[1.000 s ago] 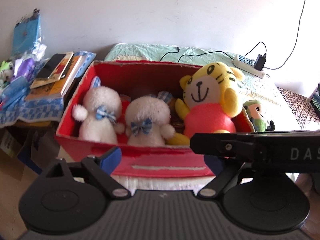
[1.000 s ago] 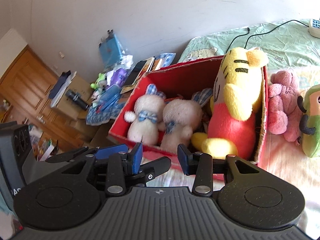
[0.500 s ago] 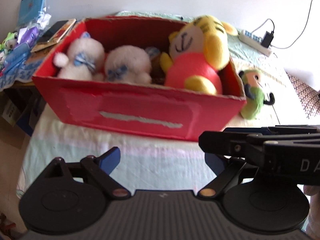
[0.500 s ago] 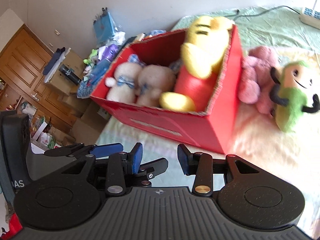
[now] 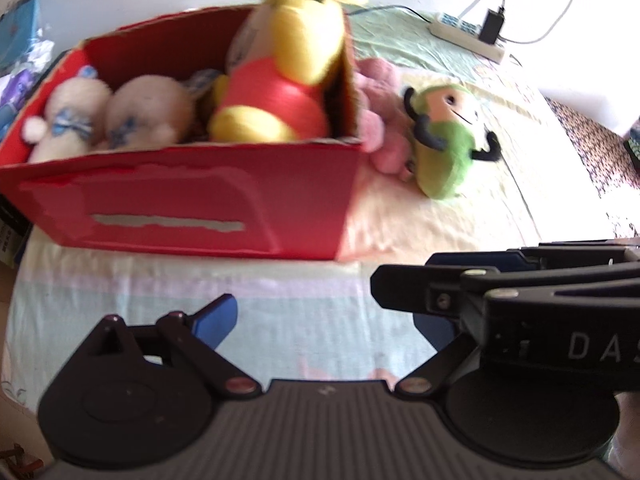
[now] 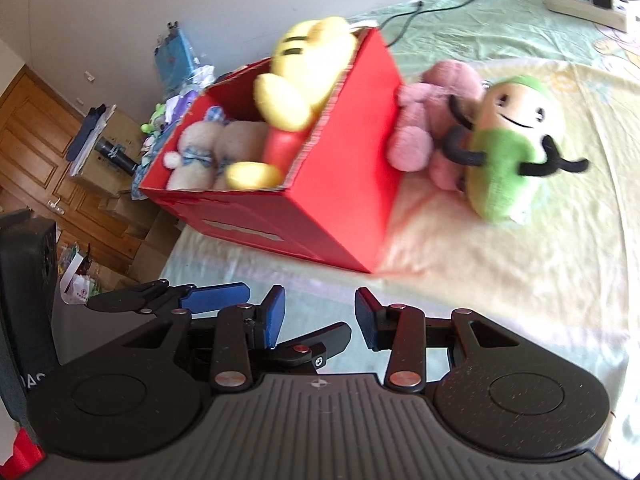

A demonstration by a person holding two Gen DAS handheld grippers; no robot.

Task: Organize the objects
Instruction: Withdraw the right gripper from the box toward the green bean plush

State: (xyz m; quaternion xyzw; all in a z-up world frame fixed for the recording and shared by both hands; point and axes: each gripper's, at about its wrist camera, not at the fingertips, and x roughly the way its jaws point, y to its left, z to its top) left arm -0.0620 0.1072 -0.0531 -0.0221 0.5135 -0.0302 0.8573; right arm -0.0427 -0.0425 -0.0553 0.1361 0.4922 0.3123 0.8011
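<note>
Blue pads on your right gripper sit a moderate way apart with nothing between them, low over the near end of the bed. Your left gripper is spread wide and empty too; its right finger is mostly hidden behind the other tool crossing in front. So neither one has a toy yet, which looks to me like you're lining up for the next grab.

Past that sits the red cardboard box on the bed sheet, already loaded: two white bunnies with blue bows tucked at the left end, and the yellow tiger in a red shirt leaning against the right wall, head poking above the rim since it's too tall to sit inside.

Just outside that right wall are the leftovers: a pink plush pressed against the box, and the green bean-shaped plush with black arms leaning on it. Those two seem to be what's left to put away, and your right gripper faces them more directly.

Further back, a power strip lies on the bed.
</note>
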